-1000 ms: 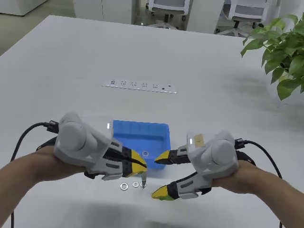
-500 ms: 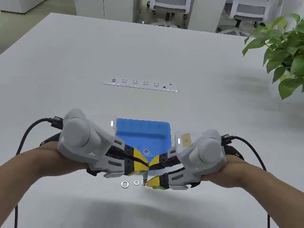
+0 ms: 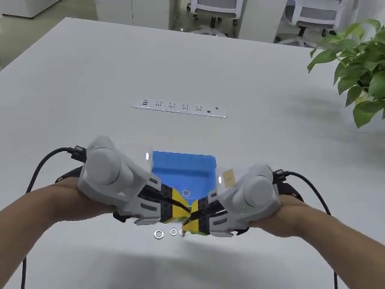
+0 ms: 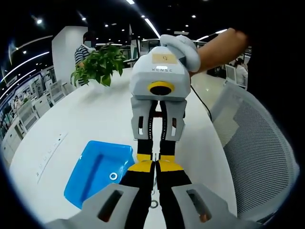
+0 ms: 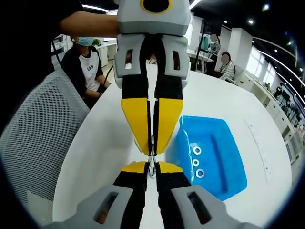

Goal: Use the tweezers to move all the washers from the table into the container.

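The left tool (image 3: 179,205) and right tool (image 3: 196,220) meet tip to tip, each pinching the thin silver metal tweezers (image 5: 152,160). Two flat round metal washers (image 3: 158,234) lie on the smooth white surface (image 3: 271,120) just below them, beside the near edge of the blue rectangular plastic container (image 3: 180,168), which holds three more.

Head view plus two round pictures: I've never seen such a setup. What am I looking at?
No robot: a person holds a grey two-jaw gripper in each hand, the left gripper and the right gripper. The head view comes from a headset camera looking down; each round picture comes from a camera riding on one gripper, looking along its jaws. On the white table sits a blue plastic container with small silver washers inside; loose washers lie beside it. Both jaw pairs look closed, tip to tip, on thin metal tweezers.
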Motion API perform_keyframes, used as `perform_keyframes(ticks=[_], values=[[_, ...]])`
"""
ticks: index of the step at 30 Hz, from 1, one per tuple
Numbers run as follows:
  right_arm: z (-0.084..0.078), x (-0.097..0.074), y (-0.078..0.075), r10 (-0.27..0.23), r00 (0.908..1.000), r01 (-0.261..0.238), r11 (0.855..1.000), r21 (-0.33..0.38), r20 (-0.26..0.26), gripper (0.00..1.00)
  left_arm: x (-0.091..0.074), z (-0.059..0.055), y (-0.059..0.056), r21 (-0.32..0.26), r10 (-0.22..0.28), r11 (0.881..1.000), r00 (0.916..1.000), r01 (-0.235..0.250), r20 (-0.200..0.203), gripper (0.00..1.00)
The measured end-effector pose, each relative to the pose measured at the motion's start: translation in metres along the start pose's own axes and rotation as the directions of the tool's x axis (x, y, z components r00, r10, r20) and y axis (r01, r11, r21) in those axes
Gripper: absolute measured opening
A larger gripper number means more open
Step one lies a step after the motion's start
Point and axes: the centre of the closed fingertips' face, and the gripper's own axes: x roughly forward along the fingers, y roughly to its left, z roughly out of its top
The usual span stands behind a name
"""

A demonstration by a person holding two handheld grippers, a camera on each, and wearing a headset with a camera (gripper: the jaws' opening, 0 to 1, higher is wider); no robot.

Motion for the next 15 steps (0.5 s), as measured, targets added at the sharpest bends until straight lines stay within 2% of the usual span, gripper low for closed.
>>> perform_keyframes(ticks=[12, 15], values=[[0.0011, 0.0002, 0.0022, 0.006, 1.0, -0.006, 1.0, 0.028, -0.001, 0.07, -0.0023, -0.0013, -0.0011, -0.004, 0.011, 1.0, 0.9999, -0.011, -0.004, 0.06], [0.0012, -0.0024, -0.0001, -0.009, 1.0, 0.009, 0.999, 0.035, -0.004, 0.07, -0.0052, 0.002, -0.0017, -0.018, 0.02, 1.0, 0.9996, -0.02, 0.022, 0.1]])
